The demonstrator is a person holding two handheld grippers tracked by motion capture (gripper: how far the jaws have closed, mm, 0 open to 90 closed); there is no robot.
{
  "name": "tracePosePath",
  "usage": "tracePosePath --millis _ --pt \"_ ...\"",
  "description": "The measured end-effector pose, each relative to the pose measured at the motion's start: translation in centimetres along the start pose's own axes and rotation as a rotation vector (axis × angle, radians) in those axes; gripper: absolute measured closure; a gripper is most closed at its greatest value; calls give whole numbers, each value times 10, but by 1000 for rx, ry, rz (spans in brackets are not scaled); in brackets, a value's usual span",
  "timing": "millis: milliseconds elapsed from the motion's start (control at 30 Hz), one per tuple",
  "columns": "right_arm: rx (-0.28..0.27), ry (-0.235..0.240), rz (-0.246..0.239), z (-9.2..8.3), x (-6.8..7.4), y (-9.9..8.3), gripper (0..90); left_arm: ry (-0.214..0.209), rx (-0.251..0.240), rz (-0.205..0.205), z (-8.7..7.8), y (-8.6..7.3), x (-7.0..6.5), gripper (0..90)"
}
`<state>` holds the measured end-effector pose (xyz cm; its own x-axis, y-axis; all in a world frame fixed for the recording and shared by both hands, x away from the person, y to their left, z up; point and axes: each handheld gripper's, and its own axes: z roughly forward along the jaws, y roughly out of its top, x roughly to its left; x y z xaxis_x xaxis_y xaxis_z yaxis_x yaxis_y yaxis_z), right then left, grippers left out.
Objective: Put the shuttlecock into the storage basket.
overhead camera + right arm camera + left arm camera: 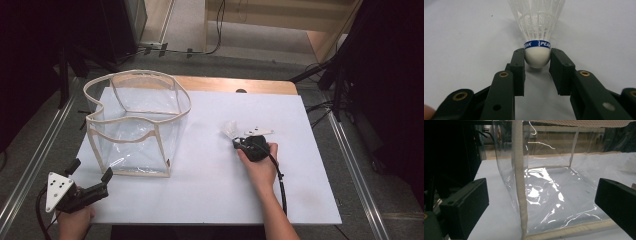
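A white plastic shuttlecock (537,32) with a blue band lies on the white table; its round cork head sits between my right gripper's (537,60) two black jaws, which press on it from both sides. From above, the shuttlecock (230,129) lies mid-table, just beyond the right gripper (239,143) in the person's hand. A clear plastic bag (137,122) with cream trim stands open on the left half of the table. My left gripper (92,176) hovers at the table's front left corner, jaws wide apart, pointing at the clear plastic bag (549,187) with nothing between them.
The white table top (210,190) lies on a wooden table. Dark stands and cables (320,107) flank both sides. A metal rail (360,175) runs along the right edge.
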<state>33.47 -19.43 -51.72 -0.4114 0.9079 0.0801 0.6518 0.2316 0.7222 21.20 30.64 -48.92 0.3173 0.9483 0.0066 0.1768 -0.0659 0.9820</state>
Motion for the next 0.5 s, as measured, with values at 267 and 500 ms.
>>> tracePosePath --millis 267,500 --pt "5 -4 -43 -1 0 4 470 1 3 3 0 0 0 0" --pt "28 -9 -56 6 -1 14 487 2 4 4 0 0 0 0"
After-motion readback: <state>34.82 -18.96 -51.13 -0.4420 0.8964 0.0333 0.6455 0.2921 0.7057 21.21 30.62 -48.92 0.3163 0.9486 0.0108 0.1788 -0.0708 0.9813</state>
